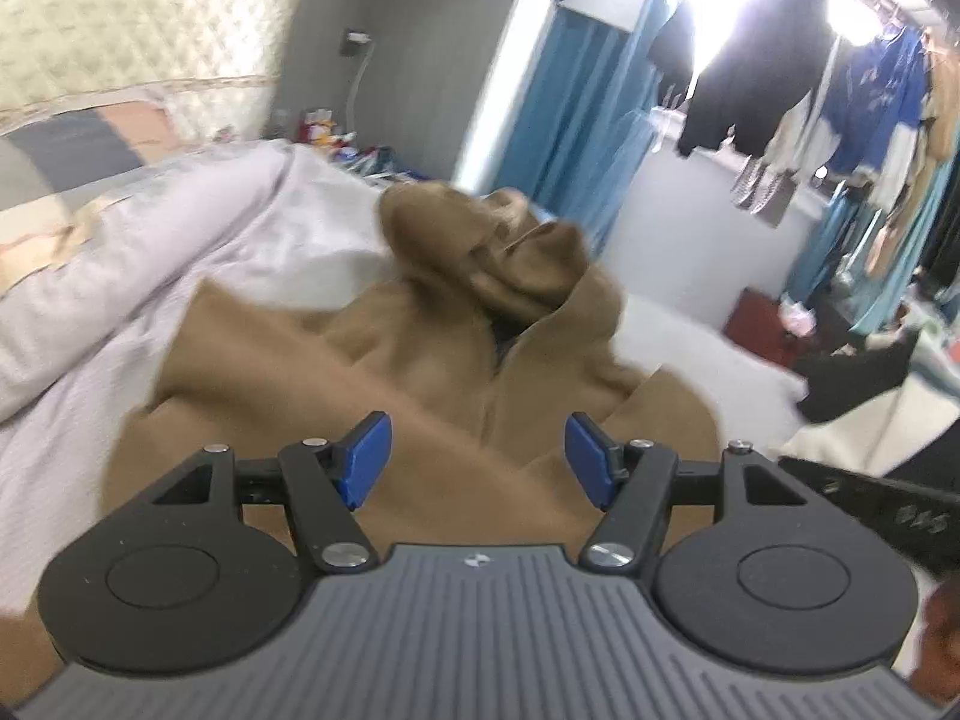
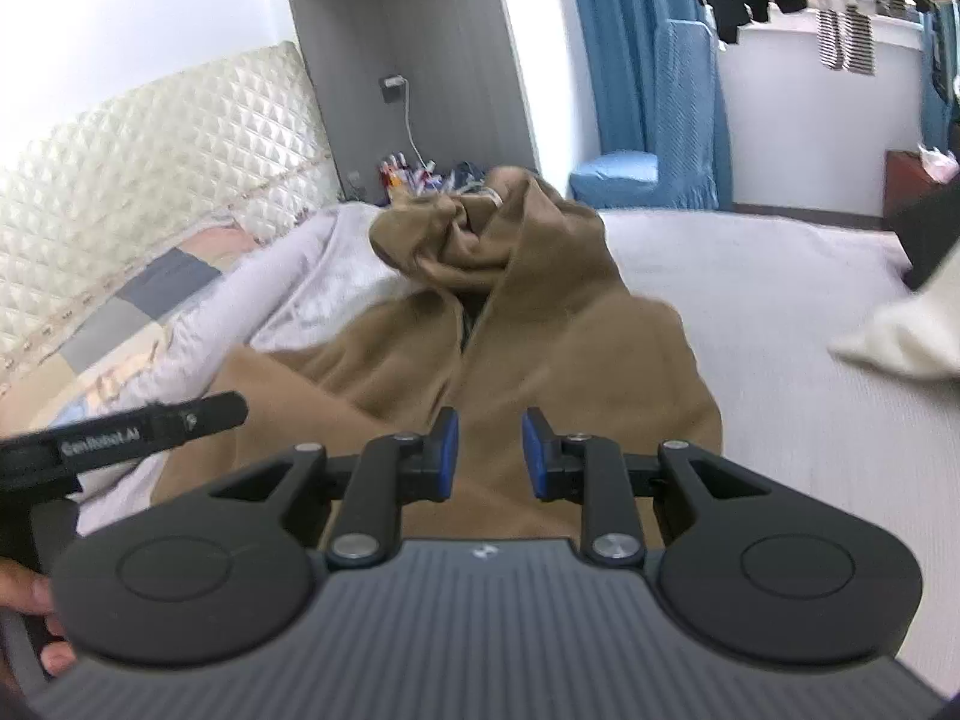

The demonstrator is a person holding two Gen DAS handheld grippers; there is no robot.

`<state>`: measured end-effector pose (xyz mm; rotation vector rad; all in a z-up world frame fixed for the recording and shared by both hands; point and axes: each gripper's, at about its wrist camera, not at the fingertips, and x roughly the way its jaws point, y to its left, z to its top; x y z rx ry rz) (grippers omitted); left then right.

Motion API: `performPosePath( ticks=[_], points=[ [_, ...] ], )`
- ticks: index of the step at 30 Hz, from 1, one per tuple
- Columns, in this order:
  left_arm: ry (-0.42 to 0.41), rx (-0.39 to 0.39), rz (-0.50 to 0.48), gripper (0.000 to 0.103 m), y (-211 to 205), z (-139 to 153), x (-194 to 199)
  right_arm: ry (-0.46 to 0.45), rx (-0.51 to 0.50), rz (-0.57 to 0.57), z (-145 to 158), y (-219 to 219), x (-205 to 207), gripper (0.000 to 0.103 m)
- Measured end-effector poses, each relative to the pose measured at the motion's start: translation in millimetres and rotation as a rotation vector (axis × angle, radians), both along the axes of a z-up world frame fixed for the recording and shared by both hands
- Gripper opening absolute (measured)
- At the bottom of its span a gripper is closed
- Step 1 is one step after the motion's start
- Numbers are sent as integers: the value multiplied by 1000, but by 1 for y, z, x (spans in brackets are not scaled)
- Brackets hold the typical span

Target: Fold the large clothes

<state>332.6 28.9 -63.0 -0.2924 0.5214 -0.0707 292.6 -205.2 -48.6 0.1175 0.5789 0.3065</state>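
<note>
Because the tan hooded garment (image 2: 510, 336) lies lengthwise straight out from both grippers, hood (image 2: 480, 228) bunched at the far end and body nearest, the next grasp turns on reaching down and forward to its near edges. It rests on a bed with a pale sheet (image 2: 750, 282), a rumpled white duvet (image 1: 180, 228) on the left side and a quilted headboard (image 2: 150, 138) beyond. Blue curtains (image 2: 654, 72) and hanging clothes (image 1: 810, 72) fill the far wall. Both grippers hover above the near cloth, about equally close. The left gripper (image 1: 477, 459) has its jaws well apart with nothing between them; the right gripper (image 2: 489, 450) has its jaws narrowly apart, also gripping nothing, the cloth lying below.
</note>
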Motion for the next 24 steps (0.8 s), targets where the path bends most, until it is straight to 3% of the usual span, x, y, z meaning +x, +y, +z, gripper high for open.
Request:
performPosePath(
  ticks=[3, 7, 11, 13, 14, 15, 20, 22, 24],
  points=[
    [13, 19, -23, 70, -8, 10, 35, -22, -2, 1, 6, -1, 26, 27],
    [57, -133, -68, 70, 8, 6, 90, 2, 40, -9, 7, -9, 71, 28],
    [53, -143, -71, 70, 24, 2, 131, 45, 69, -44, 1, -18, 120, 28],
    [38, -150, -48, 73, 32, 2, 150, 65, 83, -62, -3, -21, 144, 37],
    [35, -154, -31, 74, 37, 0, 161, 69, 83, -66, -4, -20, 155, 53],
    [32, -157, -16, 74, 42, -1, 173, 65, 82, -69, -6, -18, 167, 57],
    [33, -183, -27, 74, 58, -22, 236, 23, -25, 8, -14, 11, 218, 57],
    [58, -161, 20, 74, 63, -35, 262, 9, -57, 12, -18, 26, 242, 55],
    [83, -203, 45, 74, 72, -50, 286, -17, -85, 2, -20, 38, 264, 55]
  ],
)
